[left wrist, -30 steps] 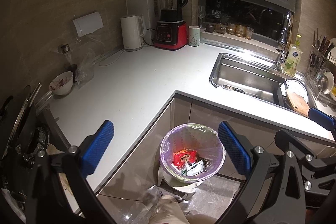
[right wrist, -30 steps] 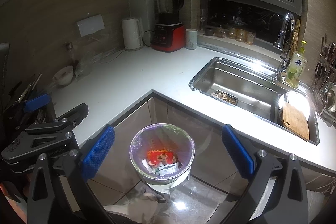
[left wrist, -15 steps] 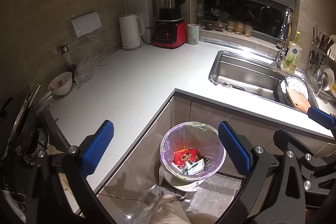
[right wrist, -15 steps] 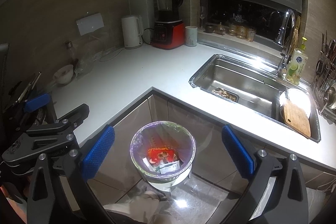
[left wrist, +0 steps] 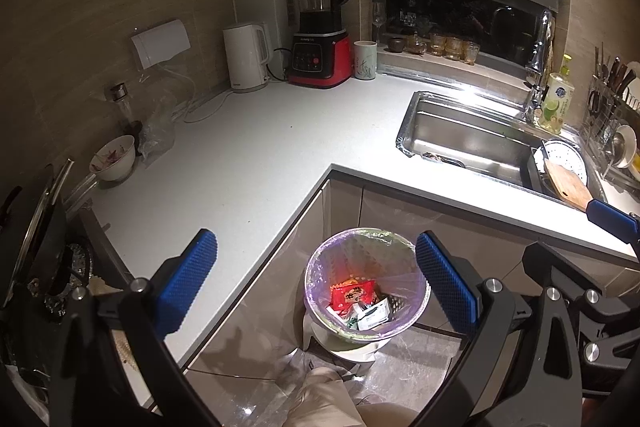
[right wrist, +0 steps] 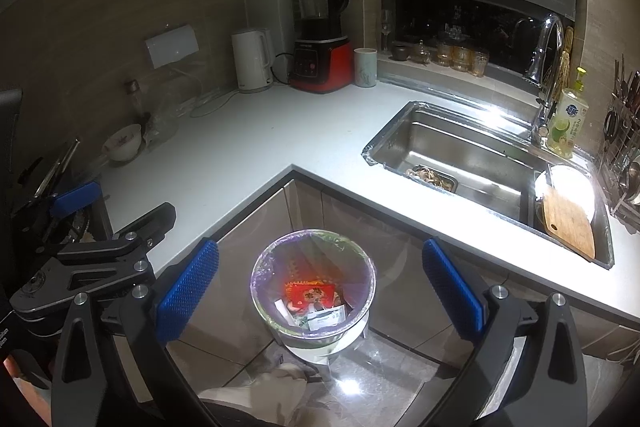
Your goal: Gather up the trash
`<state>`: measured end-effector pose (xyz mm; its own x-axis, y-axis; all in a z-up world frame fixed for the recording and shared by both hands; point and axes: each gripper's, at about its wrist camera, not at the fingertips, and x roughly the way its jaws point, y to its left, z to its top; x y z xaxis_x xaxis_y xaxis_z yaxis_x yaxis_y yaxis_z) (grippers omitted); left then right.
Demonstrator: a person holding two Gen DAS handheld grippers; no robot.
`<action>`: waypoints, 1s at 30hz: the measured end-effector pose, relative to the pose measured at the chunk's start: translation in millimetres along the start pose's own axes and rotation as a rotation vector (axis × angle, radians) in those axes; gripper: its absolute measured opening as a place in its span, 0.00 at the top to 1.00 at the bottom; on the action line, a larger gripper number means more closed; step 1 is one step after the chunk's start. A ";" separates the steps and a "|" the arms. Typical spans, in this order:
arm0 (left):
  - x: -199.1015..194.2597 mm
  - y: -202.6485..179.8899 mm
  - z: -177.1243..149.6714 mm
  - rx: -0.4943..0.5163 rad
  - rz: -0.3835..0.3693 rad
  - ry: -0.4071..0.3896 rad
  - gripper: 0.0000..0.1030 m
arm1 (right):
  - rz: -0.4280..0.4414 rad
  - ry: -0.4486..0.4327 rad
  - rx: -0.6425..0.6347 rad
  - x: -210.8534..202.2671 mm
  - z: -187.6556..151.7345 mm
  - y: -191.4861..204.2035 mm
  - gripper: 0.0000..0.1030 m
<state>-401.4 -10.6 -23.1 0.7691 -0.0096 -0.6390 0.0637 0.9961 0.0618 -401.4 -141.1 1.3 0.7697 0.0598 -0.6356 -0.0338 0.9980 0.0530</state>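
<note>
Trash (left wrist: 362,301) lies in the upright bin (left wrist: 320,267); both grippers' fingers (left wrist: 186,281) spread wide, empty.

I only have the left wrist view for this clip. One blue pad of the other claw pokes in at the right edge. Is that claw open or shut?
Observer: Open. The right wrist view shows the right claw with its blue ridged pads wide apart and nothing between them.
Operator: Thanks. In the sink I only make out a dark sliver near the front wall. What is it?
Observer: The stainless steel sink holds a small rectangular metal strainer tray, and brownish food scraps lie in it.
</note>
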 end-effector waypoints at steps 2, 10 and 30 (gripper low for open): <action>0.4 0.6 0.1 0.000 0.000 0.001 0.08 | 0.002 0.001 -0.001 0.3 -0.2 0.6 0.02; 5.2 6.7 -2.2 -0.013 -0.021 0.024 0.07 | 0.000 -0.003 -0.010 -1.1 -0.7 7.7 0.02; 4.3 11.1 -2.1 -0.017 -0.013 0.013 0.07 | 0.015 -0.003 -0.012 0.2 -1.3 10.4 0.02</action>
<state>-398.7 0.6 -26.8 0.7599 -0.0217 -0.6497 0.0628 0.9972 0.0402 -402.4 -130.7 0.7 0.7712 0.0743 -0.6322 -0.0529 0.9972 0.0526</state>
